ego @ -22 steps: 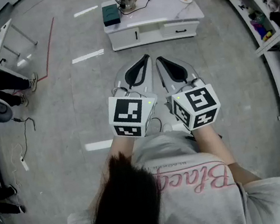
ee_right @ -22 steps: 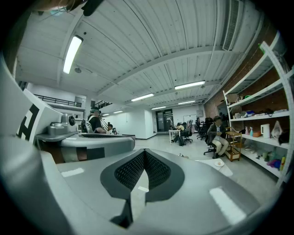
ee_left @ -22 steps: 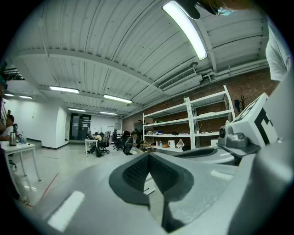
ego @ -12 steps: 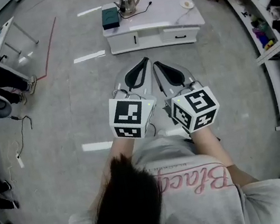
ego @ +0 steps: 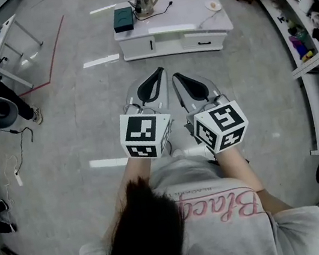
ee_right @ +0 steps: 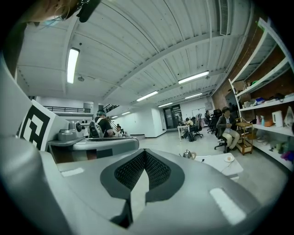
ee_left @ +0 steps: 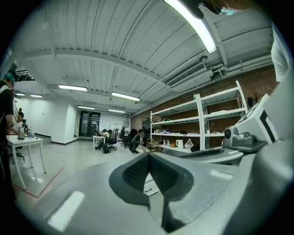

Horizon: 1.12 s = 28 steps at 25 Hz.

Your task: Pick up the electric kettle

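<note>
— What did we see from the head view?
— A small silver metal electric kettle (ego: 144, 1) stood at the far left end of a low white cabinet (ego: 190, 24), just right of a dark green box (ego: 122, 18), well apart from us. Our left gripper (ego: 159, 70) and right gripper (ego: 175, 77) hung side by side near our chest.
— And the left gripper view?
— Its jaws met at the tips with nothing between them. We saw no kettle there.
— The right gripper view?
— Its jaws were likewise together and empty. The kettle (ee_right: 185, 154) showed small, far ahead to the right.
— How would it handle?
— We judged it rigid, smooth and slippery, perhaps heavy with water. We'd grip its handle, too small to make out from here. The black cord (ego: 158, 10) might drag.
</note>
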### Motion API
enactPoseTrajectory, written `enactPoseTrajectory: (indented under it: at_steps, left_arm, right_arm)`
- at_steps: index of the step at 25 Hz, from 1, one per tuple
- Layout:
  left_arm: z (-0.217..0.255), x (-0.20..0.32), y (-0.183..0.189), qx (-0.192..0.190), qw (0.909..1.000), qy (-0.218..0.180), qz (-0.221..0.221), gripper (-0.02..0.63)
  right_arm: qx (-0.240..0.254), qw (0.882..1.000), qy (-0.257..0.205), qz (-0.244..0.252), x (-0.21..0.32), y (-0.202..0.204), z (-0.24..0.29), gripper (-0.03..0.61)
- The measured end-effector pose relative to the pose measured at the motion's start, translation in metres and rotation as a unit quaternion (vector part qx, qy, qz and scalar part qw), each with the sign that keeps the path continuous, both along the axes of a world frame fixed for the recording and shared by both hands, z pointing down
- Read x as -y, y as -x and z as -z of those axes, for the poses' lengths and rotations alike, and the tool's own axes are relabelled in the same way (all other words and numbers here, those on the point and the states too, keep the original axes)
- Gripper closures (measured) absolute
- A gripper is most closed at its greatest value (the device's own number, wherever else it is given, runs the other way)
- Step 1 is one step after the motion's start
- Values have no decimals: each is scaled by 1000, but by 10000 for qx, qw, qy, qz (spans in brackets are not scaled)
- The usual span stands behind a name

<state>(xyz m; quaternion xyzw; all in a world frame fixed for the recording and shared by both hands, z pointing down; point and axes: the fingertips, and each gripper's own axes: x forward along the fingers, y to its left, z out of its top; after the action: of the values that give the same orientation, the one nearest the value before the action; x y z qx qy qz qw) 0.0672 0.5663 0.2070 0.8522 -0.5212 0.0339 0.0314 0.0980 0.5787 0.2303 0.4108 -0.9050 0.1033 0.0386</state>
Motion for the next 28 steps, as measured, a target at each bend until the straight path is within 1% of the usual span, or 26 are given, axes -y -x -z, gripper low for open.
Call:
enactPoseTrajectory:
  at_steps: [7, 13, 20, 28]
  left_arm:
    - [-8, 20, -3, 2, 9999, 136, -61, 614]
    - [-11, 50, -6, -33, 9997, 163, -195, 614]
    - [-15, 111, -1, -68, 9994, 203, -285, 614]
    - [-18, 191, 29, -143, 9994, 280, -170, 614]
  right_arm:
    - [51, 9999, 53, -72, 21, -5, -7, 557]
    - [33, 9999, 71, -141, 48, -4, -12, 557]
    - [-101, 9995, 19, -313, 109, -1, -17, 556]
    - [-245, 9996, 39, -154, 187, 28, -20, 557]
